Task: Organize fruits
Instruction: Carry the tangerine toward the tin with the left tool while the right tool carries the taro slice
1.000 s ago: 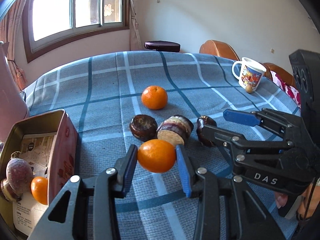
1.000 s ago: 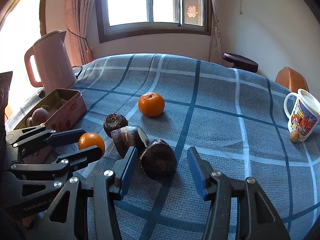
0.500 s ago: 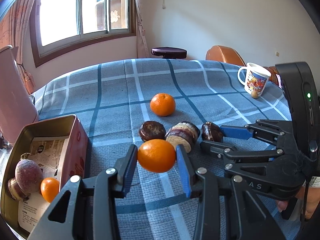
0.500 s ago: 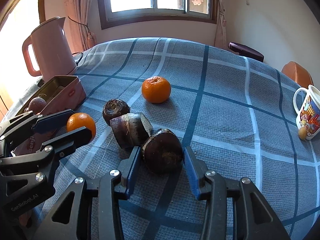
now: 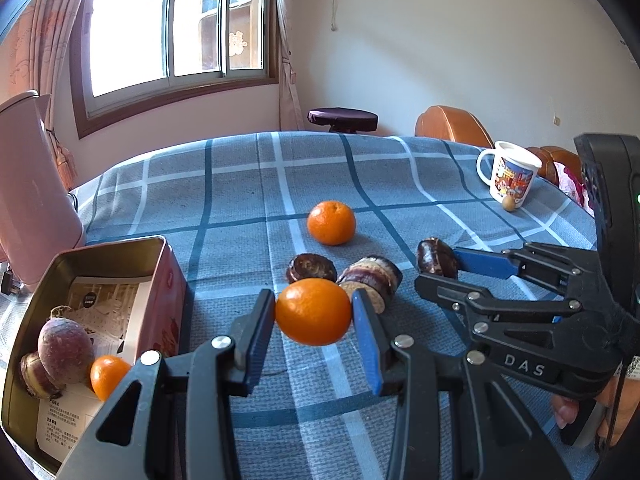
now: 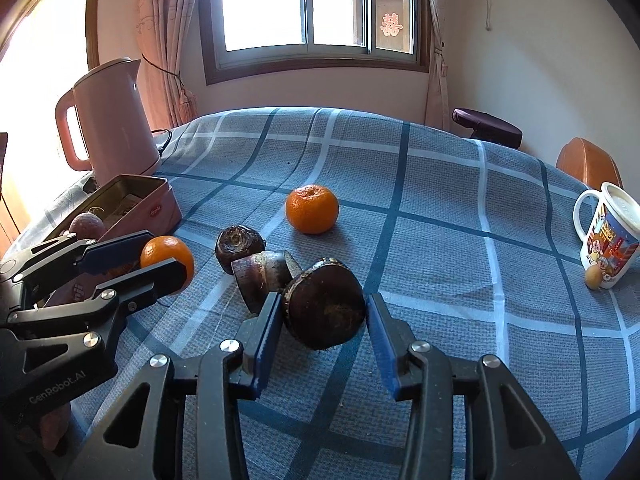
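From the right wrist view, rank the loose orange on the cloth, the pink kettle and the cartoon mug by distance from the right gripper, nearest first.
1. Loose orange: straight ahead of the right gripper, mid-table.
2. Cartoon mug: right edge of the table.
3. Pink kettle: far left, behind the tin.

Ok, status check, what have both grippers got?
Left gripper shut on orange. Right gripper just closed on dark chestnut. Tin left, path looks open.
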